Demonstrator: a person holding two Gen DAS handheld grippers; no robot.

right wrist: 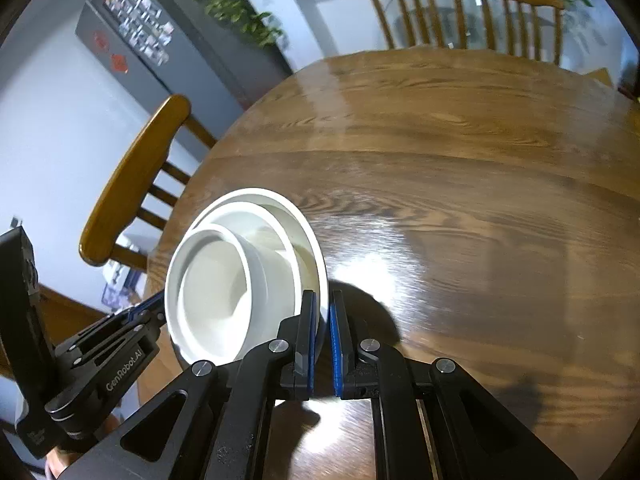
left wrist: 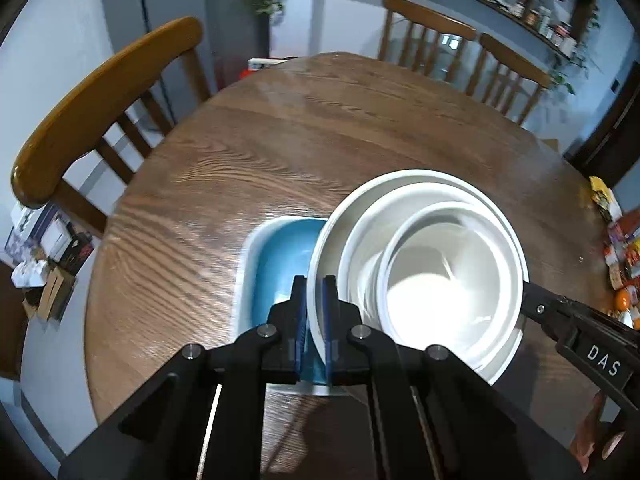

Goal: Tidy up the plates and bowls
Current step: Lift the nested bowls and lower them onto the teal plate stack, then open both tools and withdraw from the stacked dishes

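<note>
Both grippers clamp the rim of the same white plate (left wrist: 332, 224), which carries two nested white bowls and is held above the wooden table (left wrist: 280, 140).

The left gripper (left wrist: 315, 292) has its jaws nearly together, pinching the plate's rim on the side nearest its camera; one blue-padded finger lies outside the rim and the other inside. The right gripper (right wrist: 323, 308) grips the opposite side of the rim in the same way, jaws narrow, a blue pad on each face of the rim. In the left wrist view the right gripper shows as a black body reaching the plate's right edge; in the right wrist view the left gripper (right wrist: 154, 304) meets the plate's left edge.

On the plate sits the large bowl (left wrist: 360, 248), and inside it the small bowl (left wrist: 444, 272), set toward the plate's right side as the left wrist camera sees it.

Below the plate, partly hidden by its left edge, a blue dish (left wrist: 280, 256) with a pale rim rests on the table. The plate's shadow falls on the table just beside the right gripper.

Wooden chairs (left wrist: 100, 96) stand around the table.
</note>
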